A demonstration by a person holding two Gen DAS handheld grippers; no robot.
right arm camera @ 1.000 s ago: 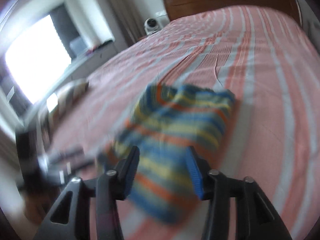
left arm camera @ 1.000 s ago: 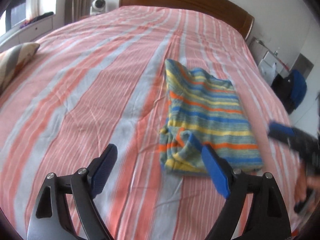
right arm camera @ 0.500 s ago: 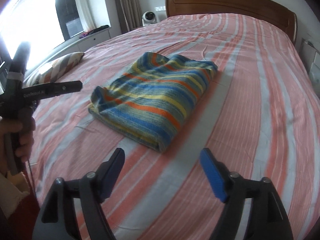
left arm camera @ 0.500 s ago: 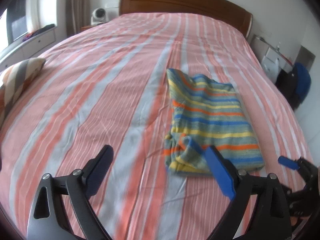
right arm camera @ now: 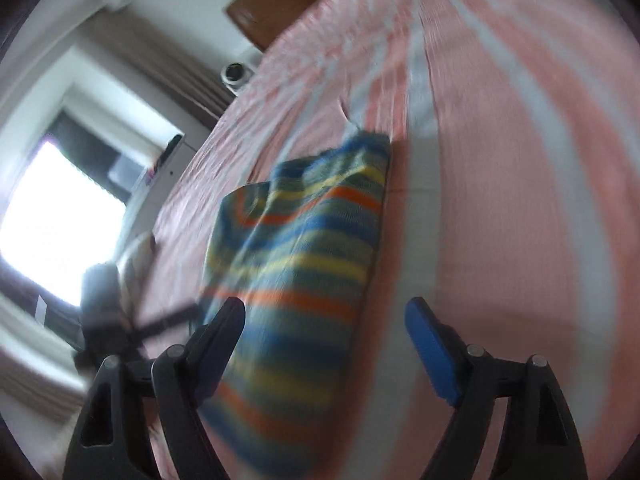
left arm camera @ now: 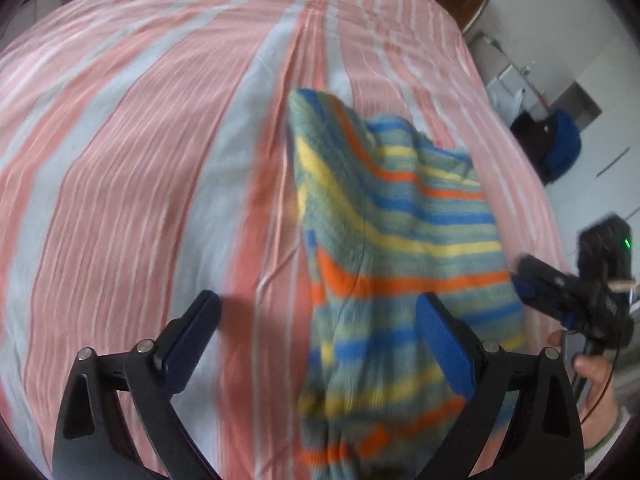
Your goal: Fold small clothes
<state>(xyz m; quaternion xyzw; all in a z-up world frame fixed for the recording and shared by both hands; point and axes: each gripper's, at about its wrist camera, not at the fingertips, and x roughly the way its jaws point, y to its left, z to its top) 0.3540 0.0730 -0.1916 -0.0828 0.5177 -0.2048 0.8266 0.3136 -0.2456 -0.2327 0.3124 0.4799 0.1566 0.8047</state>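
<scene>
Striped knitwear — a folded garment banded in blue, yellow, orange and grey-green — lies on the pink-and-white striped bedspread, toward the bed's right edge and nearer its foot than the wooden headboard. Its far end looks rumpled, with one corner standing up; both views are blurred, so the fold lines are hard to read. Left gripper hangs over the near left part of the garment with its jaws spread wide and nothing between them. Right gripper — seen from the left wrist at the garment's right border — is likewise wide apart and holds nothing, its left finger over the cloth, its right finger over bare bedspread.
</scene>
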